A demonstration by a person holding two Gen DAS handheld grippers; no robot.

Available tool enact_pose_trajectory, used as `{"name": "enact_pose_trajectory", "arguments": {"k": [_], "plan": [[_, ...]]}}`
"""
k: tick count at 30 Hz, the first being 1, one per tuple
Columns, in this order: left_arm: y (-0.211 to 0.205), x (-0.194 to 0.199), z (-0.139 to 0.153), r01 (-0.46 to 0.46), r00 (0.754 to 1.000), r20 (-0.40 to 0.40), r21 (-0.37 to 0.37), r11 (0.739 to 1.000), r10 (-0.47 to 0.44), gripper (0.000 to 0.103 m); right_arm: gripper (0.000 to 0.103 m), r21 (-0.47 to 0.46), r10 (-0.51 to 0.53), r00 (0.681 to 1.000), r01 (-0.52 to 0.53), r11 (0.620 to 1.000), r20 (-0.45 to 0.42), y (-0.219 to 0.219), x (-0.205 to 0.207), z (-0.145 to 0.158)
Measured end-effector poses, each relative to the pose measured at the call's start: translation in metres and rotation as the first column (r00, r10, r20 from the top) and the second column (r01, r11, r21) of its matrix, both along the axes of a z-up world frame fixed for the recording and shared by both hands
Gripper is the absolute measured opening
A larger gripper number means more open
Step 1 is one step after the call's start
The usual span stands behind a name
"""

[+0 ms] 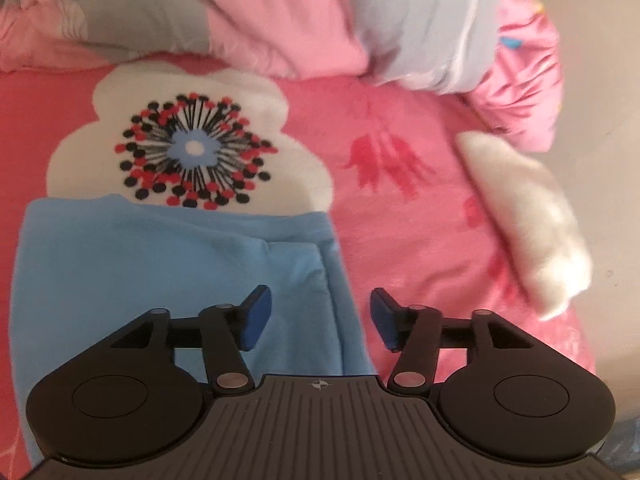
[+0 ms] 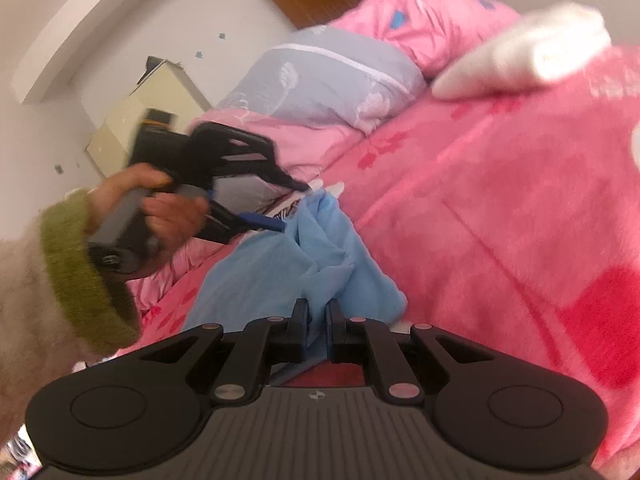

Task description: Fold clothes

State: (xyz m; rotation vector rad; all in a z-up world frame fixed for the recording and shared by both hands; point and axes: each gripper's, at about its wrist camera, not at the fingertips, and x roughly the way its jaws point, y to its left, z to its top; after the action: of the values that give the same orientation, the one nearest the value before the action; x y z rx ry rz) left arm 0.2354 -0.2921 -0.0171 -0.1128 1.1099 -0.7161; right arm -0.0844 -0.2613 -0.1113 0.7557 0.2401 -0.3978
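Left gripper (image 1: 320, 318) stands open above the light-blue garment (image 1: 160, 280), which lies on the pink bedspread (image 1: 400, 220) near its front edge, while the right gripper (image 2: 318, 330) is clamped on the garment's bunched near corner.

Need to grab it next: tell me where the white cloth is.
The white cloth lies on the pink blanket at the right of the left wrist view, below the pink pillow, well apart from the blue garment.
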Motion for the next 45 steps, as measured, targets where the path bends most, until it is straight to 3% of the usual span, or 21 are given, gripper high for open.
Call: {"name": "enact_pose_trajectory", "arguments": {"k": [3,7,10,13,17,20,22,27,30,37,41,45], "plan": [[0.025,-0.019,0.016,0.043,0.999,0.032,-0.021,0.999,-0.043,0.057,0.008,0.073,0.006,0.999,-0.008,0.997,0.039,-0.009,-0.004,-0.009],[0.085,-0.056,0.038,0.072,0.991,0.114,-0.028,0.997,-0.069,0.057,0.009,0.082,0.008,0.999,-0.013,0.997,0.053,-0.012,-0.005,-0.011],[0.133,-0.092,0.049,0.055,0.966,0.25,0.05,0.997,-0.065,0.057,0.009,0.085,0.007,0.998,-0.012,0.996,0.055,-0.012,-0.005,-0.012],[0.177,-0.132,0.048,0.007,0.915,0.399,0.141,0.99,-0.063,0.058,0.01,0.094,0.009,0.998,-0.015,0.995,0.056,-0.013,-0.006,-0.012],[0.218,-0.164,0.025,-0.008,0.916,0.396,0.166,0.986,-0.059,0.058,0.011,0.13,0.017,0.998,-0.024,0.991,0.061,-0.016,-0.007,-0.012],[0.228,-0.182,0.008,0.002,0.922,0.383,0.143,0.99,-0.057,0.058,0.012,0.184,0.04,0.997,-0.052,0.981,0.072,-0.023,-0.008,-0.011],[0.223,-0.192,-0.001,0.009,0.909,0.411,0.152,0.988,-0.072,0.058,0.011,0.208,0.055,0.995,-0.07,0.976,0.077,-0.029,-0.007,-0.006],[0.205,-0.206,-0.021,0.02,0.868,0.481,0.211,0.977,-0.122,0.058,0.009,0.166,0.038,0.994,-0.054,0.985,0.101,-0.032,-0.012,0.021],[0.2,-0.209,-0.03,0.016,0.862,0.491,0.22,0.975,-0.125,0.058,0.008,0.12,0.025,0.996,-0.036,0.992,0.084,-0.031,-0.013,0.03],[0.199,-0.211,-0.037,-0.037,0.842,0.531,0.231,0.972,-0.094,0.056,0.008,0.177,-0.007,1.0,0.002,0.984,0.031,-0.035,-0.016,0.009],[0.202,-0.212,-0.036,-0.058,0.84,0.538,0.208,0.977,-0.065,0.053,0.008,0.219,-0.003,0.998,-0.012,0.976,0.067,-0.038,-0.021,0.001],[0.198,-0.214,-0.039,-0.075,0.82,0.567,0.228,0.971,-0.07,0.05,0.008,0.234,0.0,0.997,-0.019,0.972,0.084,-0.041,-0.022,-0.004]]}}
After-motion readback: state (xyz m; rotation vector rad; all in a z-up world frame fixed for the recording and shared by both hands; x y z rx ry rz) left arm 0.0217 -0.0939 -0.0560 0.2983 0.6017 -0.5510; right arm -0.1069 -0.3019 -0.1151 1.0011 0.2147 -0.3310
